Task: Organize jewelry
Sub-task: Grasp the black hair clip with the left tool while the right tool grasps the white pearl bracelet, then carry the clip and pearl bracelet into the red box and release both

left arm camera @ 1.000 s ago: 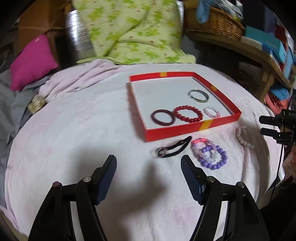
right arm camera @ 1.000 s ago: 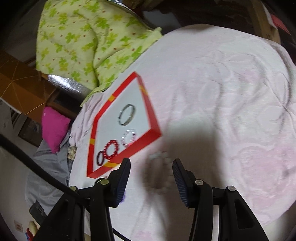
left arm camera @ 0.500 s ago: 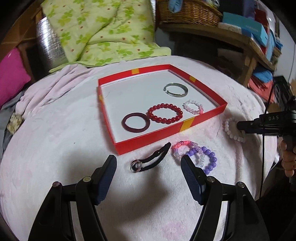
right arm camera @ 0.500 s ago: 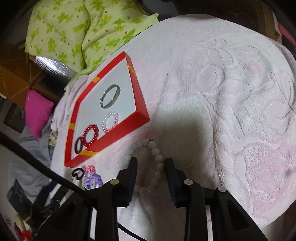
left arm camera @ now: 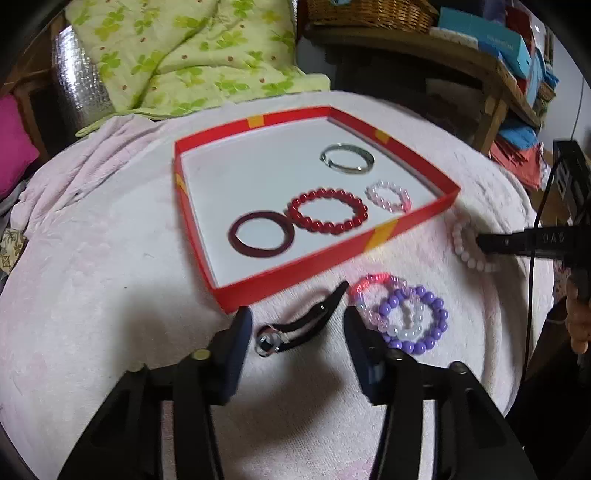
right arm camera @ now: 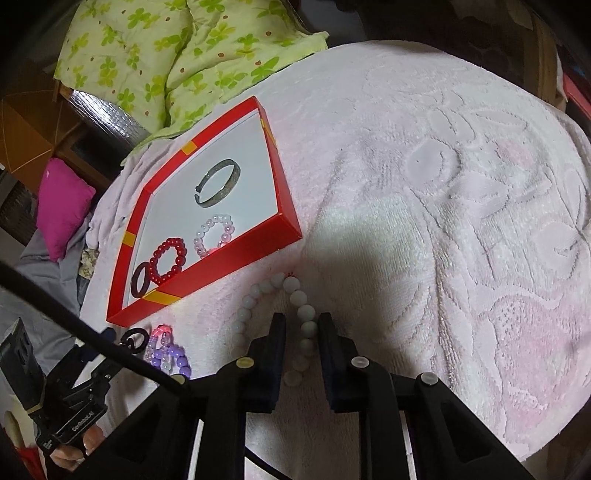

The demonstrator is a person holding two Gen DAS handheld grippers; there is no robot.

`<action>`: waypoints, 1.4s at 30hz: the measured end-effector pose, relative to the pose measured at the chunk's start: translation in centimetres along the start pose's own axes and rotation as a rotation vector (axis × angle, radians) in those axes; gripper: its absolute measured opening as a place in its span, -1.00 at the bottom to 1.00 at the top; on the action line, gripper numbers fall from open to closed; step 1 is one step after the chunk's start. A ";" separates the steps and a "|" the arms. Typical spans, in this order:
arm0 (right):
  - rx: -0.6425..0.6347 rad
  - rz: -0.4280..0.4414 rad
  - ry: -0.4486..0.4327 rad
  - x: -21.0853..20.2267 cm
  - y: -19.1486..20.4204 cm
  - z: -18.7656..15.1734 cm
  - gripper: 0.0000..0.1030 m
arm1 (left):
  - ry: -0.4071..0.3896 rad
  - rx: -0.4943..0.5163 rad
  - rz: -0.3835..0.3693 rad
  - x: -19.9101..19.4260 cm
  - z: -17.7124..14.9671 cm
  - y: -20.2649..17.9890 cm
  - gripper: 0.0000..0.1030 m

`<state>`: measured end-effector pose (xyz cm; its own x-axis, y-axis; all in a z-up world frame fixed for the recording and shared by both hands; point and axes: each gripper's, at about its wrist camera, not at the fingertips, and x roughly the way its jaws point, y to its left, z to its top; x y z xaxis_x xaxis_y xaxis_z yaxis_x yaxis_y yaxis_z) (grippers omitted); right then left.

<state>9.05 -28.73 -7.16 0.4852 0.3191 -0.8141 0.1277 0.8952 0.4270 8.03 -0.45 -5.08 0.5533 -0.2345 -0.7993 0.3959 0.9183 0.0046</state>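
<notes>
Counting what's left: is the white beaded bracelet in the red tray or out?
Out: the white beaded bracelet lies on the pink towel beside the red tray.

Pale bead bracelet (right arm camera: 295,325) partly hidden behind right gripper (right arm camera: 302,325) fingers, wicker basket (left arm camera: 369,11) cut off — top edge.

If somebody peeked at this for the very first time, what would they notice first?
Probably the bright red tray in the middle of the pink blanket, with a red bead bracelet and three other rings of jewelry inside. Next, the purple bead bracelet lying just outside its near wall. At the right, the right gripper has been closing around a white bead bracelet.
</notes>
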 end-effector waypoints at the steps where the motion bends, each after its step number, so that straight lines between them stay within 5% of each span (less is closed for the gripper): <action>1: 0.001 0.000 -0.001 0.0 0.0 0.0 -0.63 | 0.005 0.010 0.005 0.2 -0.1 -0.2 -0.06; 7: 0.008 0.009 -0.003 0.1 0.1 0.0 -0.61 | 0.034 0.009 -0.014 0.7 -0.4 -0.3 -0.51; 15: -0.023 0.035 -0.012 -0.4 0.4 -0.2 -0.78 | 0.030 -0.029 -0.023 0.2 -0.7 0.2 -0.80; 42: -0.099 0.274 -0.149 -4.2 3.5 -0.3 -0.80 | -0.121 -0.106 -0.013 -5.0 -0.7 1.8 -0.84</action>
<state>7.19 -26.78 -2.40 0.6118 0.5101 -0.6046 -0.1063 0.8104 0.5762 5.44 2.60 -1.49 0.6353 -0.2774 -0.7207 0.3274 0.9420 -0.0739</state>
